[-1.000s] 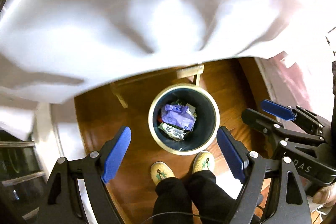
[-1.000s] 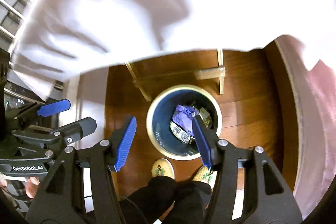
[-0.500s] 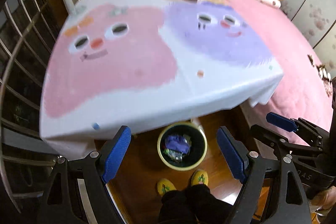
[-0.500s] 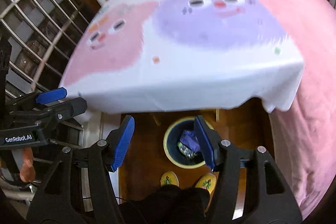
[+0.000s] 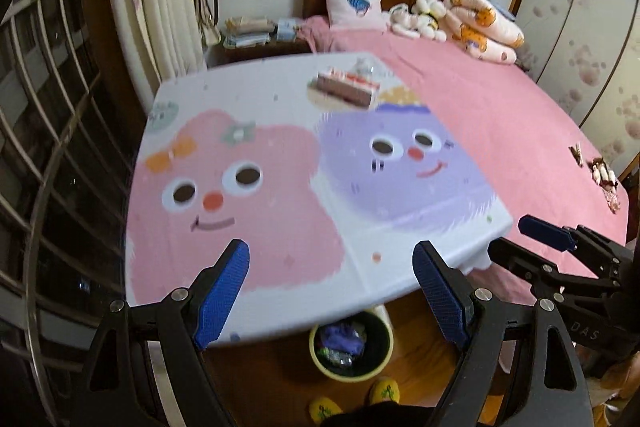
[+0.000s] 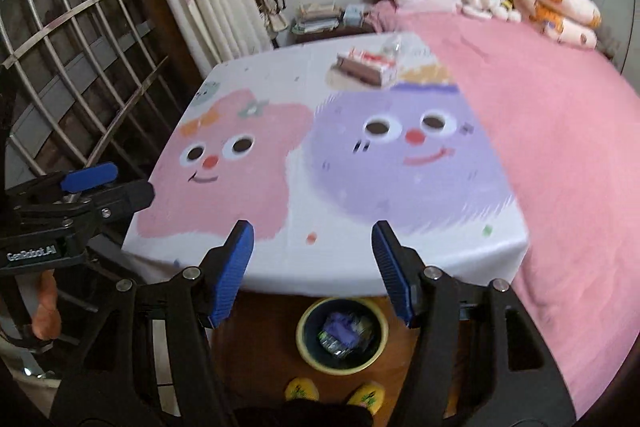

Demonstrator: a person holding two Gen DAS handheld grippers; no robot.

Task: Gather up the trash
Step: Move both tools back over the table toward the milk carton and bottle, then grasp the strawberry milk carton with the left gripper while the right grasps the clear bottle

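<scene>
Both grippers empty, between pickups. Left gripper (image 5: pixel 332 295) hovers over the near table edge, jaws spread wide, nothing between them. Right gripper (image 6: pixel 312 267) just beside it, jaws also spread, narrower gap. Trash bin (image 6: pixel 342 337) sits on the wood floor below the table's near edge, partly tucked under it, already holding a purple wrapper (image 6: pixel 344 327) and foil scraps. Only likely trash left up top: a box (image 5: pixel 347 91) plus a clear bottle-like thing (image 5: pixel 362 66) at the far end of the tablecloth (image 5: pixel 248 187), blurred. Next move likely a long forward reach across the table. Left: window grille (image 5: pixel 44 131) close. Middle: open cloth. Right: pink bed (image 5: pixel 500 131) touches the table side; little room.
</scene>
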